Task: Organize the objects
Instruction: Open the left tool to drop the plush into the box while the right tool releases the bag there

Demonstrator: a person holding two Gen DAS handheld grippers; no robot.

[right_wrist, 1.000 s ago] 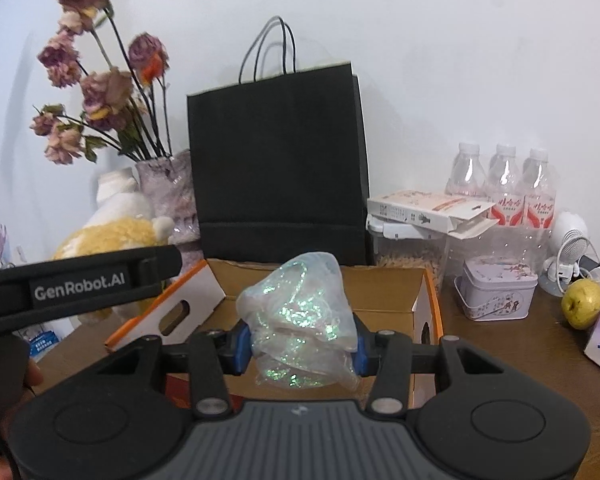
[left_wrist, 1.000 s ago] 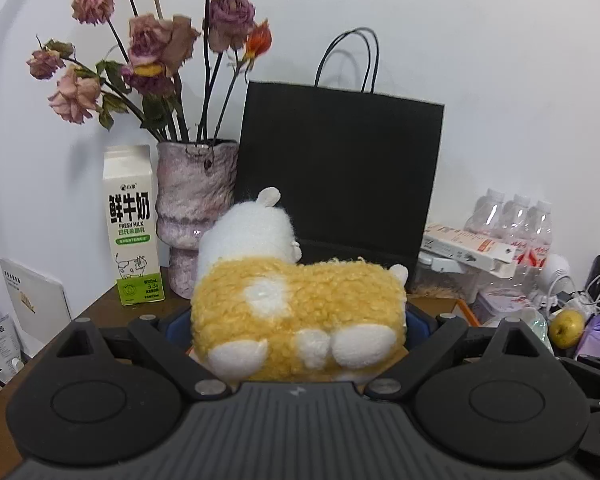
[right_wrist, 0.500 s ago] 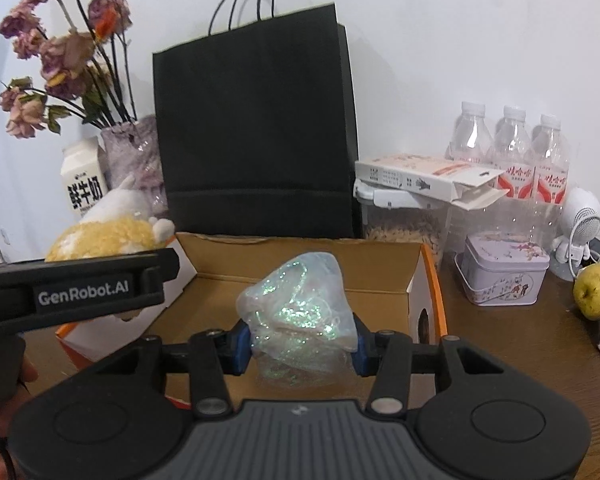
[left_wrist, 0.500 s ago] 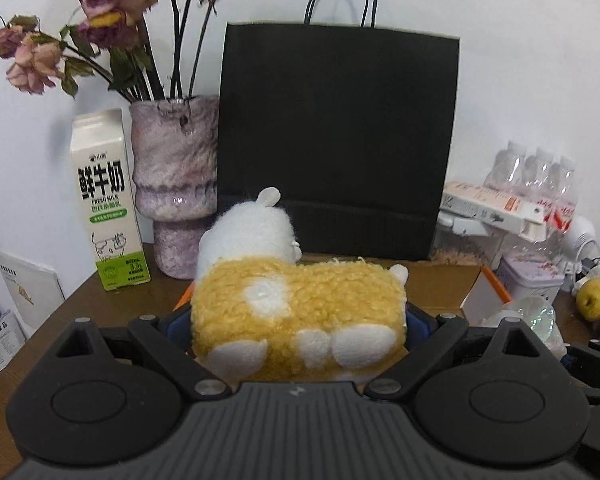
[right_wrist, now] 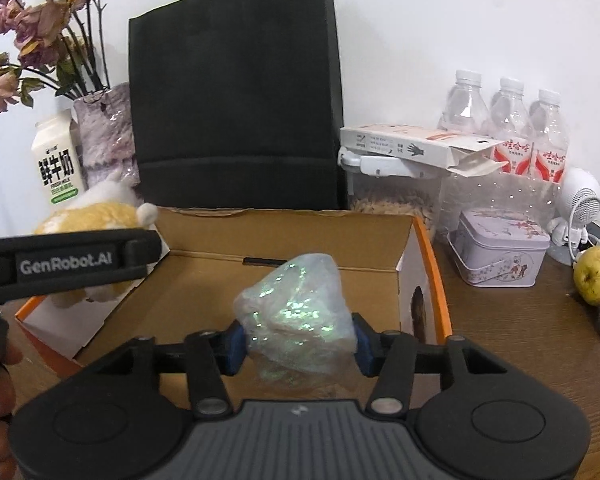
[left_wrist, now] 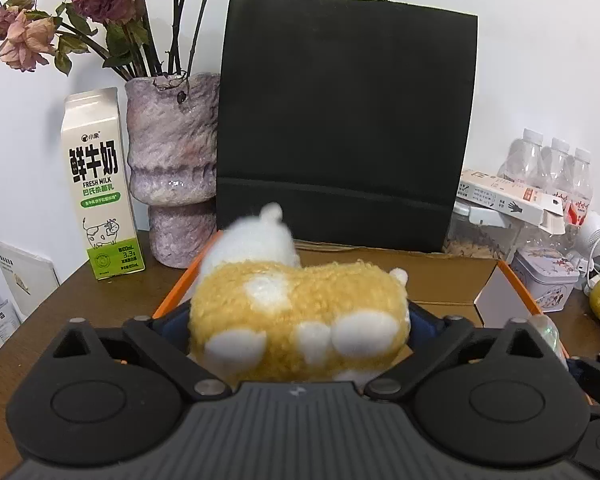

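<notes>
L gripper [left_wrist: 300, 320]: jaws opening, yellow-white plush toy [left_wrist: 300, 312] betw. pads, above cardboard box [left_wrist: 440, 276] left edge. R gripper [right_wrist: 298, 344]: jaws opening, iridescent bag [right_wrist: 298, 312] betw. blue pads, over box interior.

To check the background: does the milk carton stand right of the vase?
No, the milk carton stands left of the vase.

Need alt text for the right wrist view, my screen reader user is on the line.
The right gripper, its jaws opening, has a crumpled iridescent plastic bag between them over an open cardboard box. At left, the left gripper carries a yellow-and-white plush toy above the box's edge.
</notes>
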